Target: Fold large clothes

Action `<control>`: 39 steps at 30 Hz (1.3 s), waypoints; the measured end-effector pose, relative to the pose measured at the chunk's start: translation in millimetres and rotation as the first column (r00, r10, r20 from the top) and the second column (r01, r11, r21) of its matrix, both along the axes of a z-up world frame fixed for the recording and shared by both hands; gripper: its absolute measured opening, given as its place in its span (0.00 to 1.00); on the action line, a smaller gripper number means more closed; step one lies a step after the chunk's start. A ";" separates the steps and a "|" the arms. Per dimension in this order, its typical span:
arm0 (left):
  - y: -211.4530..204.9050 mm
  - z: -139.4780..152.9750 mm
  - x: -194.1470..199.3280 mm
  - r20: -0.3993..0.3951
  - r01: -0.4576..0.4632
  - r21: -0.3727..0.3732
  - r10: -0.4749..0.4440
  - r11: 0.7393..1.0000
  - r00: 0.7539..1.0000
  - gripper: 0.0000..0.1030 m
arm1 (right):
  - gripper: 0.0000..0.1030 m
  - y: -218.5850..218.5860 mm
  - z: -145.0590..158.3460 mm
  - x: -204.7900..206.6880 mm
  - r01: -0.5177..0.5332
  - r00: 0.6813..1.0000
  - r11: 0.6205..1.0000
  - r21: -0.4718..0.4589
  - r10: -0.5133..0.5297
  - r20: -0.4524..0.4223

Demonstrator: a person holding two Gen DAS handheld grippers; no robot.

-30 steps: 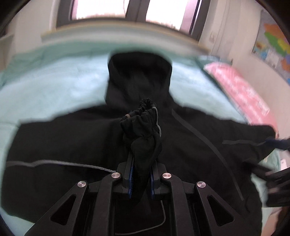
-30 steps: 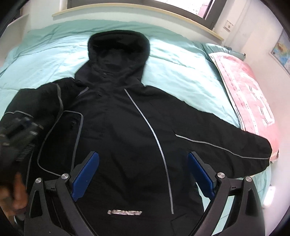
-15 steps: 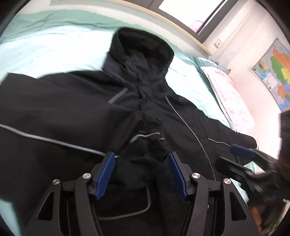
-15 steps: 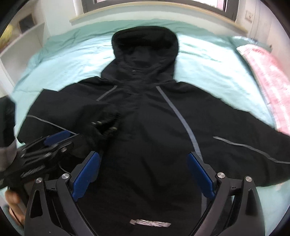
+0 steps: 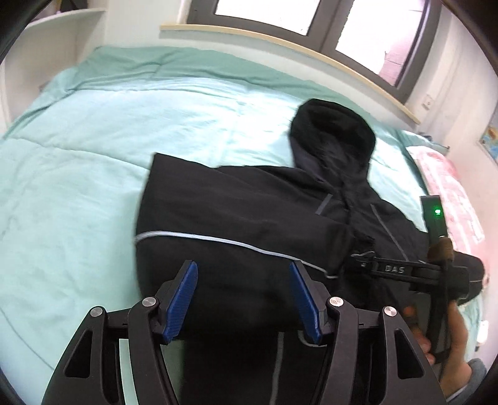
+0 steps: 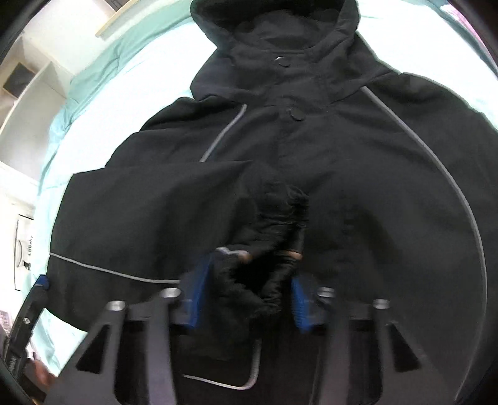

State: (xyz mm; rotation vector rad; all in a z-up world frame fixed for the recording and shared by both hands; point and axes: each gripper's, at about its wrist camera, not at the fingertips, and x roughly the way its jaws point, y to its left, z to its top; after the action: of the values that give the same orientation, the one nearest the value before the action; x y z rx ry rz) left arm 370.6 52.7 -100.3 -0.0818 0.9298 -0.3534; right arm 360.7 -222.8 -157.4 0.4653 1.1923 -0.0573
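Black jacket (image 5: 249, 218) lies face up on green duvet (image 5: 93, 140), hood (image 5: 333, 131) toward window (image 5: 358, 28); one sleeve folded across chest, cuff (image 6: 270, 218) at front centre. My L gripper (image 5: 242, 299): jaws apart, nothing between, over folded sleeve. My R gripper (image 6: 249, 293): jaws part-open w/ cuff fabric between blue pads; grip not firm, blurred.

Left tool (image 5: 242, 296) is hanging with its blue pads spread wide, nothing between them. Right tool (image 6: 249, 289) has its pads partly apart around bunched-up fabric.
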 end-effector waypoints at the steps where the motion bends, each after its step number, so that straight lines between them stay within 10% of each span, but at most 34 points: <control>1: 2.9 0.5 3.7 0.003 -0.015 0.016 0.015 1.000 1.000 0.61 | 0.37 2.3 4.7 0.6 -0.006 1.000 1.000 -0.018 0.006 0.012; 14: -45.2 10.7 41.9 0.002 0.020 -0.003 -0.020 1.000 1.000 0.60 | 0.31 -71.3 135.1 -59.0 0.132 0.965 0.932 -0.337 -0.042 0.260; 22: -122.8 -50.4 42.2 -0.088 0.109 0.083 -0.102 0.991 0.991 0.60 | 0.31 -136.5 75.2 -78.1 0.128 0.988 0.916 -0.380 -0.084 0.129; 29: -132.5 -90.6 51.3 -0.141 0.098 0.142 -0.078 0.985 0.987 0.60 | 0.33 -182.0 -7.2 -93.9 0.167 0.986 0.963 -0.211 -0.165 0.031; 34: -131.4 -78.0 46.6 -0.123 0.138 0.144 -0.121 0.980 0.985 0.60 | 0.40 -180.6 7.3 -96.2 0.136 0.991 0.958 -0.251 -0.134 0.022; 39: -114.1 -29.6 41.8 -0.037 0.135 0.063 -0.132 0.989 0.990 0.60 | 0.54 -135.2 82.7 -95.6 0.114 0.986 0.891 -0.440 -0.045 0.163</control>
State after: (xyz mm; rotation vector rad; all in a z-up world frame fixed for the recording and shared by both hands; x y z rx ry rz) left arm 412.4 -61.4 -130.0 0.0353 0.9812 -0.4463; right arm 265.0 -357.9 -74.7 0.1065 0.9727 -0.3569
